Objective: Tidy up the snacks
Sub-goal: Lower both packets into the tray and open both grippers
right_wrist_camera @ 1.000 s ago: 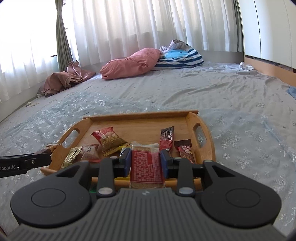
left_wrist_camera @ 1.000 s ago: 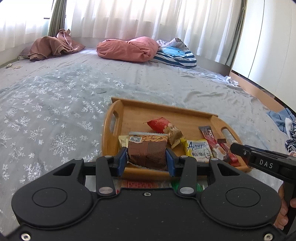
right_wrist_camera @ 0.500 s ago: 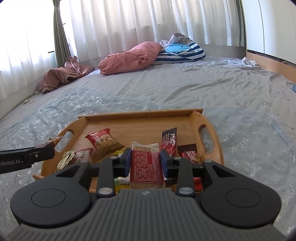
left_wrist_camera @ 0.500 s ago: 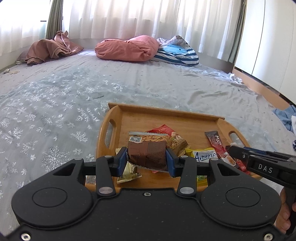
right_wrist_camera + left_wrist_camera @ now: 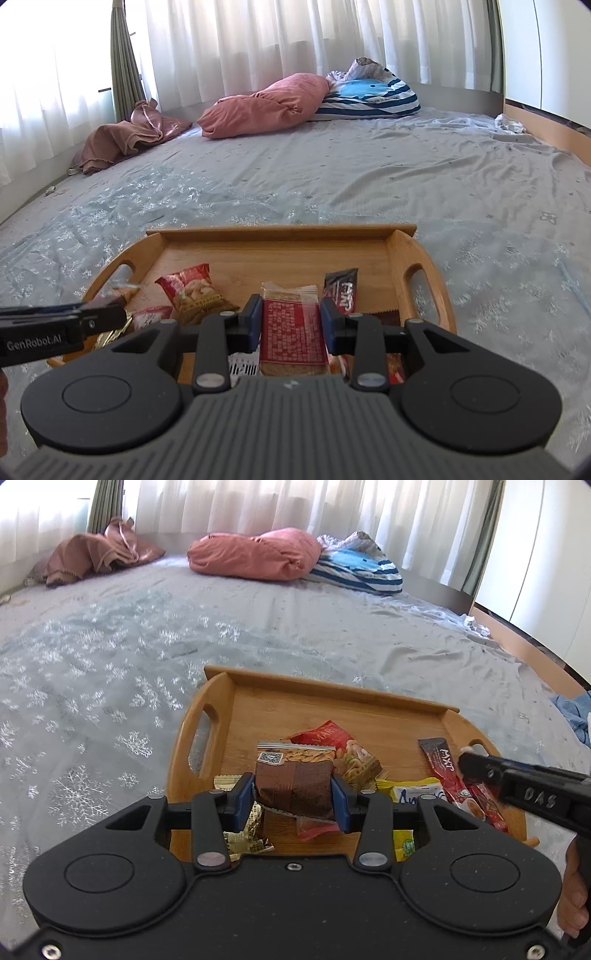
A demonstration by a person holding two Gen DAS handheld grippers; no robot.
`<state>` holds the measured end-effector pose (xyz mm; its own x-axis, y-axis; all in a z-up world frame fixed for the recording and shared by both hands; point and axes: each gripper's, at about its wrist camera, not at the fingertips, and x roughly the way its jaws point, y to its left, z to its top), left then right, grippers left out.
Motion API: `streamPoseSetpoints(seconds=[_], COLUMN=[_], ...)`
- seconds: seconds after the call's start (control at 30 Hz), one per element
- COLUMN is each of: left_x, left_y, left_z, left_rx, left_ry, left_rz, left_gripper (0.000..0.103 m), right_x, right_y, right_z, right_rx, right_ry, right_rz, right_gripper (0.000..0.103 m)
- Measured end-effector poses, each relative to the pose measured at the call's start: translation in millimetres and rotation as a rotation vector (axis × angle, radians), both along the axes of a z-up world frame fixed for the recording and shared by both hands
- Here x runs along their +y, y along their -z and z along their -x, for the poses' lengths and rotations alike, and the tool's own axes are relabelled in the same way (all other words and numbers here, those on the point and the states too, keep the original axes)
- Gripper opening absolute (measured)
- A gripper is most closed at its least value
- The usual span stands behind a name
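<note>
The left gripper (image 5: 293, 799) holds a brown almond snack packet (image 5: 293, 788); the jaws are narrow and clamp its two side edges. The packet's long axis runs forward along the jaws, its sealed top edge pointing away. It hangs above the near-left part of the wooden tray (image 5: 207, 716), over a gold wrapper (image 5: 245, 840) and a pink wrapper (image 5: 314, 827) lying on the tray floor.

The right gripper (image 5: 290, 325) holds a red biscuit packet (image 5: 291, 332) in the same way, jaws narrow on its long sides, long axis forward. It hangs above the near edge of the tray, between the red nut packet (image 5: 194, 291) and the dark stick sachet (image 5: 341, 291).

The tray rests on the bed (image 5: 110, 657). Its far half is bare; this free floor lies straight ahead of both jaws and below them. Judgement: each packet needs a forward, downward placement; the left gripper serves the left-handle side, the right gripper the right-handle side.
</note>
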<state>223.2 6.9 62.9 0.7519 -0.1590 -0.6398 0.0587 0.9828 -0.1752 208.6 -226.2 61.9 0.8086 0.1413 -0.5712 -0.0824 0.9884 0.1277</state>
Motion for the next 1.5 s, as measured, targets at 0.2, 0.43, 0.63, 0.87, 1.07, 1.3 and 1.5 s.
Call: streamPoseSetpoints(seconds=[0.2,0.43,0.63,0.87,1.07,1.3,1.5], left_x=[4.7,5.0,6.6,8.4,5.4,4.6,3.9], left_y=[4.8,11.7,5.6,8.5,24.6,32.9,36.3], left_z=[-13.6,-22.6,-44.5,-76.2,-84.1,-87.2,-88.0], left_rx=[0.022,0.04,0.02,0.01,0.032,0.04,0.046], left_ry=[-0.02,-0.033,-0.064,-0.105,-0.105,-0.103,-0.101], left_rz=[0.001,0.002,0.018,0.014,-0.015,-0.028,-0.038], left_gripper=[0.041,0.041,0.041,0.041,0.041,0.041,0.041], right_x=[-10.9,-20.2,-10.5,-3.5,2.9,11.1,12.0], right_y=[-3.2,10.0,12.7,20.9,34.0,43.6,47.1], right_z=[-16.1,-31.2,-46.8,-81.0,-97.8,-103.7,-104.4], right_rx=[0.021,0.085,0.086,0.115,0.14,0.142,0.135], right_ry=[0.015,0.03,0.013,0.029,0.041,0.039,0.051], right_rz=[-0.041,-0.079,-0.046,-0.09,-0.107,-0.095,-0.085], right_gripper=[0.038,0.038,0.038,0.038,0.038,0.038,0.038])
